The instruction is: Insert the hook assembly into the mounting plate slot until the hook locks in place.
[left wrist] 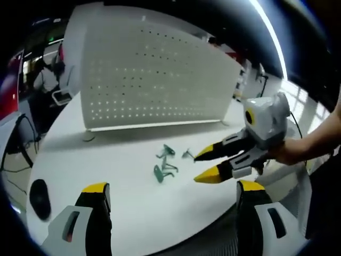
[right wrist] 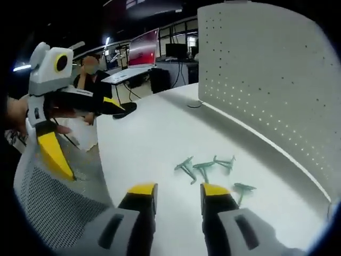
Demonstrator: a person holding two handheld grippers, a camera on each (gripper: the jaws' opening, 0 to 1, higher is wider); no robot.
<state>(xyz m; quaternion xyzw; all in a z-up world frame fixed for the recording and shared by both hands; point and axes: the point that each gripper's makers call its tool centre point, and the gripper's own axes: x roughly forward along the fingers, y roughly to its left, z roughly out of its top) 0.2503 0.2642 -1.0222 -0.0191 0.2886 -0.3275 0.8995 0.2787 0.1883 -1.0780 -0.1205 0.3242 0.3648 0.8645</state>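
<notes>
Green hooks point(right wrist: 205, 168) loose on table point(left wrist: 106, 160) near pegboard point(left wrist: 160, 74): light, stiff, thin, likely slippery; pinch shank. Left gripper point(left wrist: 170, 197) fingers spread, empty; right gripper point(right wrist: 177, 193) fingers parted, empty.

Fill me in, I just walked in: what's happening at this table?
A person holds a hand-held gripper in each hand over a white table. The right hand-held gripper, jaws open, hovers beside several green hooks, gripping none. The left hand-held gripper is also open and empty. The perforated mounting plate stands upright behind, nothing inserted yet.
</notes>
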